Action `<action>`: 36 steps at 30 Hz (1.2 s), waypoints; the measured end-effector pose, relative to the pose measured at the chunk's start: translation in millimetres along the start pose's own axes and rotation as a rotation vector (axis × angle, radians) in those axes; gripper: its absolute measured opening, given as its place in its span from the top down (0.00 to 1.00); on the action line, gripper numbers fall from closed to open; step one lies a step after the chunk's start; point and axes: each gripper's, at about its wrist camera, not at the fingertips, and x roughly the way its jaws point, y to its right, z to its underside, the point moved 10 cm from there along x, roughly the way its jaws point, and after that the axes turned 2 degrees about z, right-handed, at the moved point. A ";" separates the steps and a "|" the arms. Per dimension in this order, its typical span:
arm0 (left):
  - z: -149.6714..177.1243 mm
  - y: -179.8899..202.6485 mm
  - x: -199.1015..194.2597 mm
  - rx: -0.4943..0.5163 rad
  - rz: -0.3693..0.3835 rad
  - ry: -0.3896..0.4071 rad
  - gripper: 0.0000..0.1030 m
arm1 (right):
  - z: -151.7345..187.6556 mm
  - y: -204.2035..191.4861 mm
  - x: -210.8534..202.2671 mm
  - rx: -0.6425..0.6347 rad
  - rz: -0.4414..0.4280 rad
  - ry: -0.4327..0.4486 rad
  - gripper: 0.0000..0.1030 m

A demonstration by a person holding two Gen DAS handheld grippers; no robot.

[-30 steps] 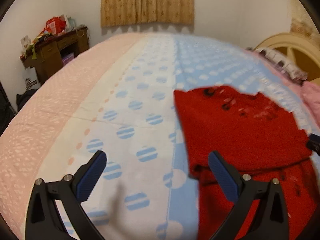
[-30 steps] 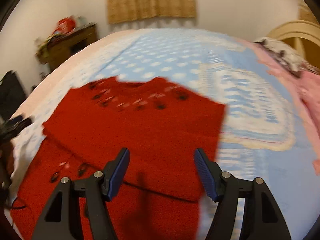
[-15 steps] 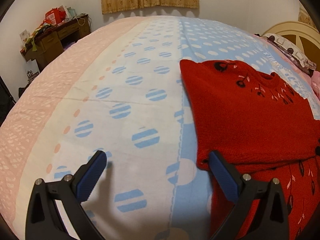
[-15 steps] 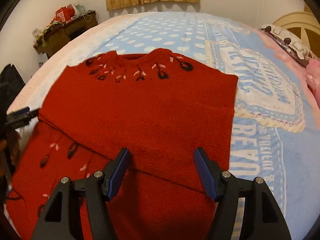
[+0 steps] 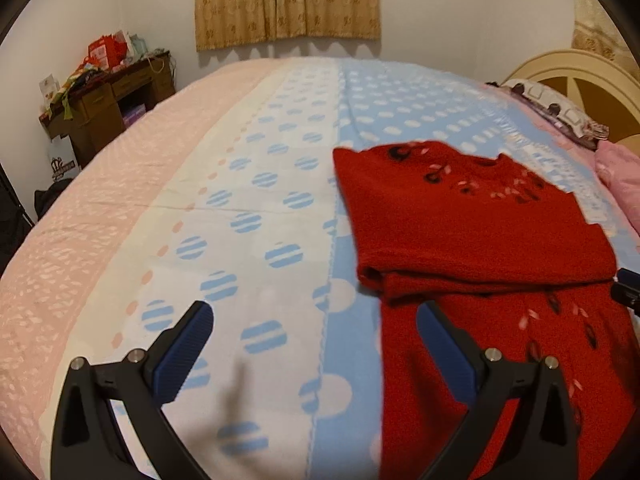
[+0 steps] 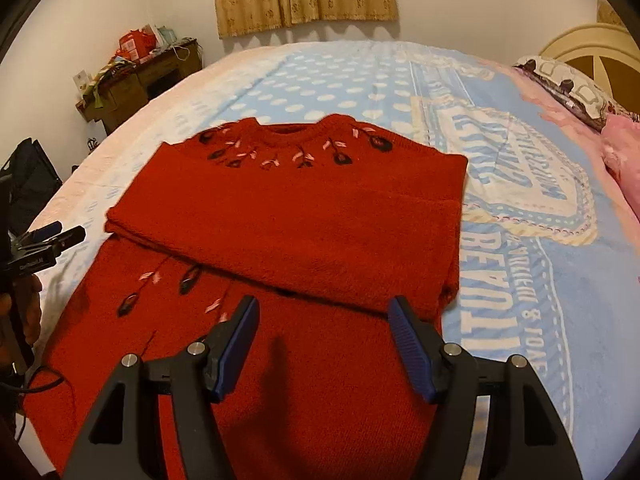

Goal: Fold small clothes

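A red knitted sweater [image 6: 304, 216] with dark and pink embroidered flowers lies flat on the bed, sleeves folded across the chest into a band over the lower body. In the left wrist view the sweater [image 5: 472, 232] is at the right. My left gripper [image 5: 316, 328] is open and empty above the blanket, its right finger over the sweater's left edge. My right gripper [image 6: 322, 328] is open and empty above the sweater's lower half. The left gripper's tip shows in the right wrist view [image 6: 48, 236] at the sweater's left side.
The bed is covered by a blanket [image 5: 248, 208] with pink, white and blue dotted stripes. A pillow [image 6: 568, 88] and a cream headboard [image 6: 592, 48] are at the right. A cluttered wooden desk [image 5: 104, 100] stands by the far left wall under a curtain [image 5: 286, 0].
Both grippers stay open and empty. The views have tilted and drawn back slightly. The sweater lies folded the same way.
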 end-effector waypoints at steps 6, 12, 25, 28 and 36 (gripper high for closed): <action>0.9 6.4 -40.5 0.026 0.021 0.071 0.00 | 14.0 -13.2 -19.8 -0.008 -0.019 0.017 0.34; 7.9 10.0 -69.2 0.036 0.041 0.105 0.00 | 28.8 -25.0 -41.1 -0.012 -0.033 0.037 0.34; 36.4 9.8 -122.7 0.059 0.070 0.158 0.00 | 58.6 -48.5 -84.9 -0.027 -0.071 0.083 0.34; 47.6 5.9 -132.3 0.067 0.068 0.158 0.00 | 66.2 -51.0 -90.4 -0.027 -0.075 0.085 0.34; 79.3 -8.1 -151.9 0.068 0.074 0.139 0.00 | 87.5 -60.3 -107.1 -0.048 -0.083 0.076 0.34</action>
